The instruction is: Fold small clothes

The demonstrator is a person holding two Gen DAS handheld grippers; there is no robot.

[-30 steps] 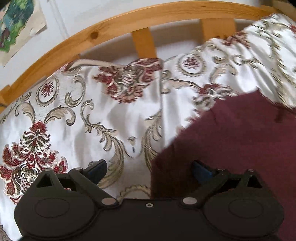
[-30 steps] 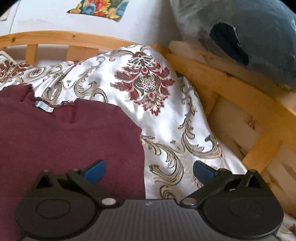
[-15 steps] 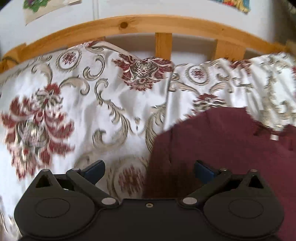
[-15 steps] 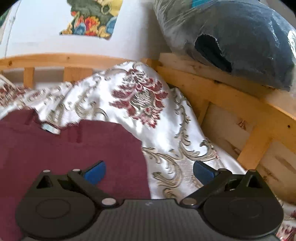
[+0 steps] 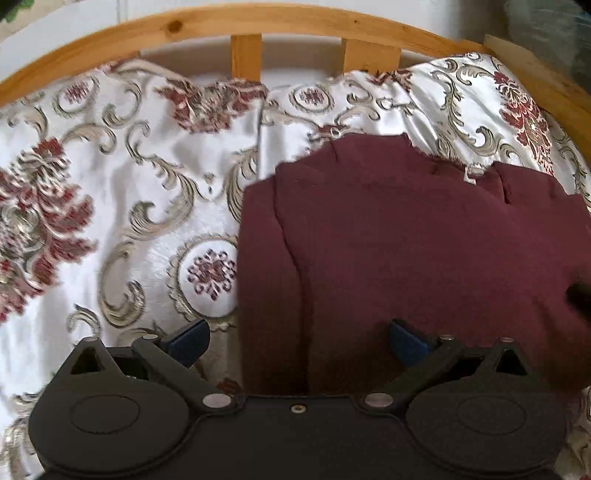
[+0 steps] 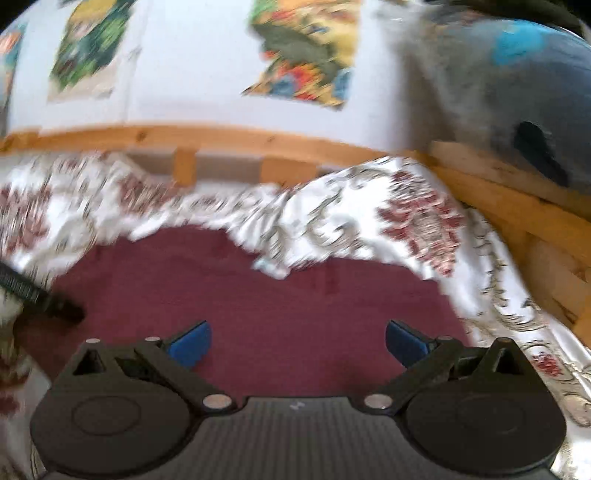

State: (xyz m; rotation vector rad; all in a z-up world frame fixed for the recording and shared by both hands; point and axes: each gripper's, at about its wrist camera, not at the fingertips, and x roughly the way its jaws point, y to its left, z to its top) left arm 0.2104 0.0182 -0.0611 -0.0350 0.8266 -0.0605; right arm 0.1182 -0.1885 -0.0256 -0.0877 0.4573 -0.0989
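A maroon garment (image 5: pixel 406 240) lies flat on a white floral bedspread (image 5: pixel 129 192), with a fold line down its left side and a small label at its neckline. My left gripper (image 5: pixel 297 341) is open and empty over the garment's left edge. In the right wrist view the same garment (image 6: pixel 277 295) fills the lower middle, blurred. My right gripper (image 6: pixel 297 341) is open and empty above it. A dark piece of the other gripper (image 6: pixel 40 295) shows at the left edge.
A curved wooden bed rail (image 5: pixel 258 22) with slats runs behind the bedspread. A grey-blue bag or cushion (image 6: pixel 517 92) rests on the wooden frame at the right. Colourful pictures (image 6: pixel 306 48) hang on the white wall.
Both grippers have pulled back and turned inward, so more of the garment shows. The left view swung right; the right view swung left and up and is blurred. Both stayed open.
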